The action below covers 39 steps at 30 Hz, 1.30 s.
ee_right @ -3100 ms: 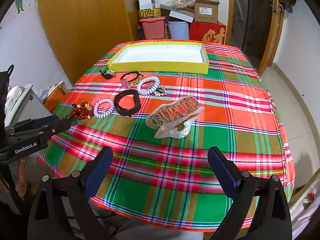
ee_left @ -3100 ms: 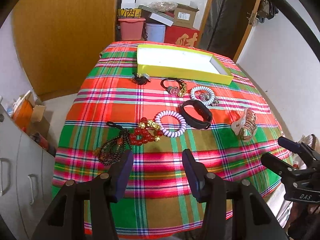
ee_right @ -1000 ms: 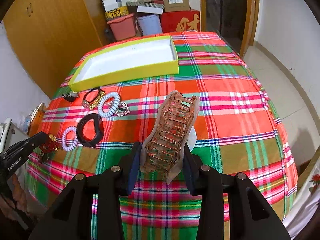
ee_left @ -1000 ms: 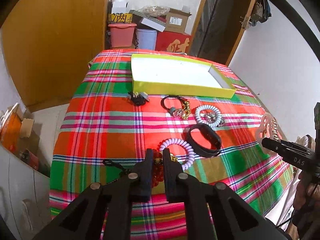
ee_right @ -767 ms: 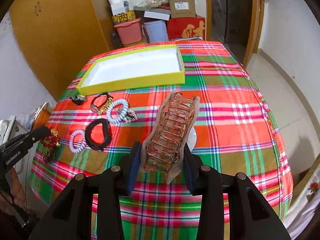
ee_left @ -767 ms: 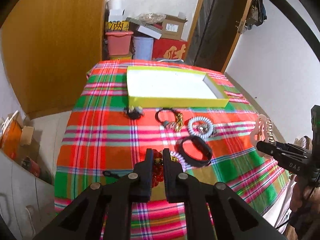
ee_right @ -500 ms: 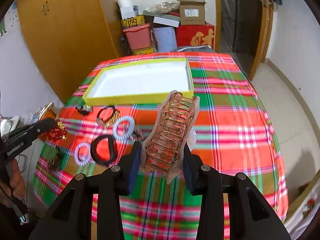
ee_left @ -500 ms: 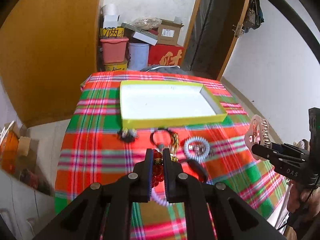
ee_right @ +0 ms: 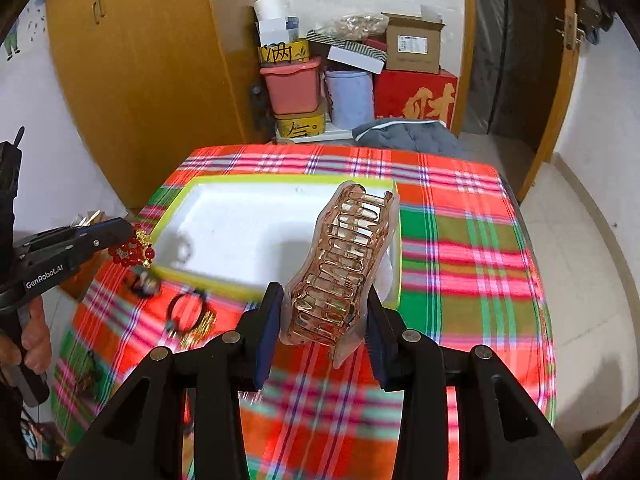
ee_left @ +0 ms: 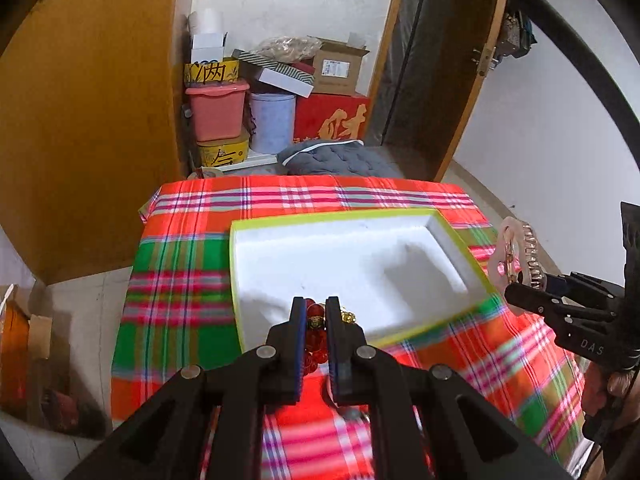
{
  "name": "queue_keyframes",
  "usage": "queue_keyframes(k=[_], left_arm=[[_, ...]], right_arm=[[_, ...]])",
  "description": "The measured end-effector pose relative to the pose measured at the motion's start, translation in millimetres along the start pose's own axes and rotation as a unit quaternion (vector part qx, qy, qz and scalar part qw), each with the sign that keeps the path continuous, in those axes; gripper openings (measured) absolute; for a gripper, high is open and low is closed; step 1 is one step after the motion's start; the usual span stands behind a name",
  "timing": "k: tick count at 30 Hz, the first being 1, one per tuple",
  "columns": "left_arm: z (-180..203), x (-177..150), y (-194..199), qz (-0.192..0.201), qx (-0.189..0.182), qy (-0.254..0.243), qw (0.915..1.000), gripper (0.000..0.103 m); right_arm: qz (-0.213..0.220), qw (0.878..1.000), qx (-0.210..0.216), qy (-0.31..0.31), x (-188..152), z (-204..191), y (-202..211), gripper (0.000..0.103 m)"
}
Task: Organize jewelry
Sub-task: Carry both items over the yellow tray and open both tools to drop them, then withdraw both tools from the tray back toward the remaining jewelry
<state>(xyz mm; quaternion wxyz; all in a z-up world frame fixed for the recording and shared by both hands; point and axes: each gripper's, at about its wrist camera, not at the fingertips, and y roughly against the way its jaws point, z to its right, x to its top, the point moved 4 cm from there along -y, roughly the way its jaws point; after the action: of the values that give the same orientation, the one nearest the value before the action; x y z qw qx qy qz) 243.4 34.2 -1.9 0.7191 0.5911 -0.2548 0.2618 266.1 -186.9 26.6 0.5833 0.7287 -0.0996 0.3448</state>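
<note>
Gripping a cluster of glossy red round beads with small gold charms (ee_left: 316,334), the left tongs (ee_left: 316,312) are nearly closed, their flat black pads pressing the bead bracelet from both sides as it hangs over the near edge of the tray (ee_left: 460,240). That tray is a shallow rectangle with a lime-yellow rim and a matte white, foam-like floor; nothing lies in it. From the right wrist view the same bracelet (ee_right: 134,250) dangles at the tip of the left tongs (ee_right: 120,230), just beside the tray's (ee_right: 280,178) left rim. The right tongs (ee_right: 322,316) clamp a large hair claw (ee_right: 344,256) of translucent, rosy-amber plastic, its long body ribbed with rows of oval slots and its teeth interlocked; it stands tilted upward between the blue-edged pads, in front of the tray's right part. In the left wrist view this claw (ee_left: 516,256) shows edge-on beyond the tray's right corner, held by the right tongs (ee_left: 524,294). A woven plaid cloth (ee_right: 460,248) in red, green and pink stripes covers the bench. On it, near the tray's front wall, lie a dark ring-shaped hair tie with gold trim (ee_right: 188,312) and a small dark ornament (ee_right: 144,284), both blurred. A hand (ee_right: 34,340) grips the left tool's handle.
</note>
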Motion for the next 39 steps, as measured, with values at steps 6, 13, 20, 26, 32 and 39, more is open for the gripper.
queue_keyframes(k=[6,13,20,26,32,39], left_arm=[[-12.9,14.7,-35.4,-0.013,0.005,-0.007,0.9999,0.009],[-25.2,13.3,-69.0,-0.034,0.008,-0.008,0.9994,0.009],[-26.0,9.1,-81.4,-0.042,0.012,-0.009,0.9990,0.010],[-22.7,11.1,-78.9,-0.043,0.007,-0.012,0.9990,0.018],[-19.9,13.5,-55.1,-0.024,0.002,-0.009,0.9997,0.034],[-11.1,-3.6,-13.7,-0.015,-0.003,-0.002,0.9999,0.034]], right_arm=[[-0.022,1.000,0.007,0.006,19.6,8.3,-43.6,0.039],[-0.054,0.998,0.011,0.002,25.3,19.0,-84.1,0.039],[-0.062,0.998,0.013,-0.003,23.6,24.1,-95.9,0.040],[-0.053,0.999,0.010,-0.006,23.1,26.5,-90.4,0.059],[-0.032,0.999,0.009,-0.008,24.0,23.8,-66.4,0.062],[-0.004,1.000,0.005,-0.009,6.3,13.5,-19.1,0.062]])
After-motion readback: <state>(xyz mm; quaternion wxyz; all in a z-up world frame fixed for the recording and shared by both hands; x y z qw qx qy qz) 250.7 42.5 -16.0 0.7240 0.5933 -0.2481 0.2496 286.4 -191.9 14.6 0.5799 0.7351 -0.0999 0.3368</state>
